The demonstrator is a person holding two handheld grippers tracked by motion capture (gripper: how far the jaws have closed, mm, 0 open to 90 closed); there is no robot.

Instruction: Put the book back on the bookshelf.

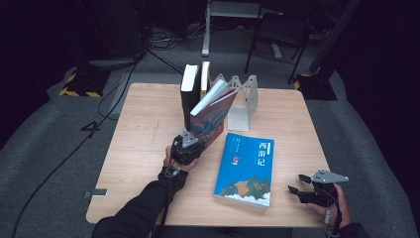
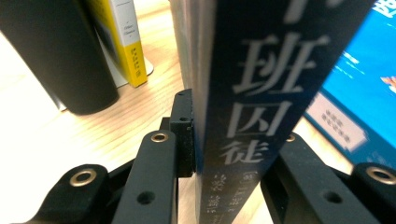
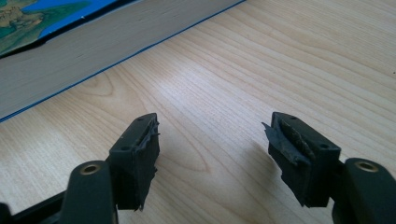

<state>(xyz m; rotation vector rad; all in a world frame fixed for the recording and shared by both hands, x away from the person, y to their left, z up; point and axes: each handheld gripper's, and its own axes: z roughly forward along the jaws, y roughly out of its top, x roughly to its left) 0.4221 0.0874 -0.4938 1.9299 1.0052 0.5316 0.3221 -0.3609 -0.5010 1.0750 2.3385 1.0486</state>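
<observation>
My left gripper [image 1: 190,142] is shut on the lower end of a book with a red and blue cover [image 1: 214,113]. That book leans tilted towards the back of the table, beside an upright black book [image 1: 189,94]. In the left gripper view my jaws [image 2: 233,135] clamp its dark spine [image 2: 254,88], which carries pale Chinese characters. A blue book [image 1: 246,168] lies flat on the table. To its right, near the front edge, my right gripper [image 1: 296,183] is open and holds nothing. In the right gripper view my open jaws [image 3: 212,135] hover over bare wood, with the blue book's page edge [image 3: 70,60] ahead.
Behind the black book stands a yellow and white book [image 1: 205,78], and a metal bookend [image 1: 245,101] stands to the right. The wooden table [image 1: 143,124] has bare room on its left side. A chair [image 1: 280,34] and cables lie beyond the table.
</observation>
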